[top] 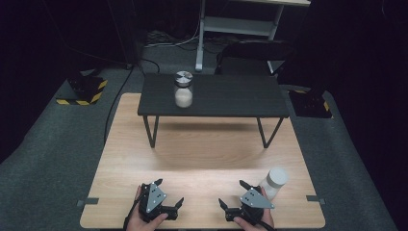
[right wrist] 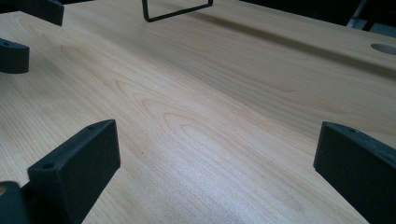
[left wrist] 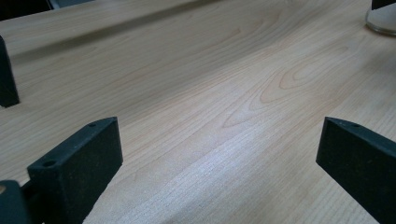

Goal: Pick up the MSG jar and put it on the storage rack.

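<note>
Two jars, two grippers, one black shelf (top: pixel 226 96) as landmark. Metal-lidded jar (top: pixel 183 89) on shelf top, left part. White-lidded jar (top: pixel 275 181) on wooden table (top: pixel 202 149), well in front of shelf, just beside right gripper (top: pixel 232 193). Left gripper (top: pixel 169 191) likewise in front of shelf; both jaws spread, empty.

Small table (top: pixel 231 96) sits on the far half of the desk (top: pixel 202 163). Jar (top: pixel 183 90) on it, left of centre. Second jar (top: pixel 274 181) on the desk, near right, just beside right gripper (top: pixel 233 194). Left gripper (top: pixel 169 192) near left.
</note>
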### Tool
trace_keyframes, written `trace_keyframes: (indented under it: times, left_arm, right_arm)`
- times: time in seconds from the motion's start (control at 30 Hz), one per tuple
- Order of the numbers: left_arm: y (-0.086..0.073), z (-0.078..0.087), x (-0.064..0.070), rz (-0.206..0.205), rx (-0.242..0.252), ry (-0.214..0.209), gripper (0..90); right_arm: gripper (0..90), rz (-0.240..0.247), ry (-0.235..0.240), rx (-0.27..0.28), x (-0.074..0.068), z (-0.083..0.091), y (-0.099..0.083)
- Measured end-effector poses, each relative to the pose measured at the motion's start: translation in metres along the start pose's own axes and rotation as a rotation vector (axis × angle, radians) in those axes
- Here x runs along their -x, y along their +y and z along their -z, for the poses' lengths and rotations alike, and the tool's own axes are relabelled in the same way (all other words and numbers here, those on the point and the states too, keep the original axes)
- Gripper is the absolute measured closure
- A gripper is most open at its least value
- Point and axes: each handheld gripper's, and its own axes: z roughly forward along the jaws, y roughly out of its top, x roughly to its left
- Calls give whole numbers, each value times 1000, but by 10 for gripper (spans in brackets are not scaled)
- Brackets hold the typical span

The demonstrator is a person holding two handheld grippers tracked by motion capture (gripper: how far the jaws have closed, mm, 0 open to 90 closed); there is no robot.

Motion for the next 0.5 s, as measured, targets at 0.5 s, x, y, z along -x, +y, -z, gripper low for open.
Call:
trace_keyframes:
  times: [0.5]
  left_arm:
    - [-1,1,-2,29,3,-1,3]
  right_arm:
    - [3,-19,1,8,2,1,-2]
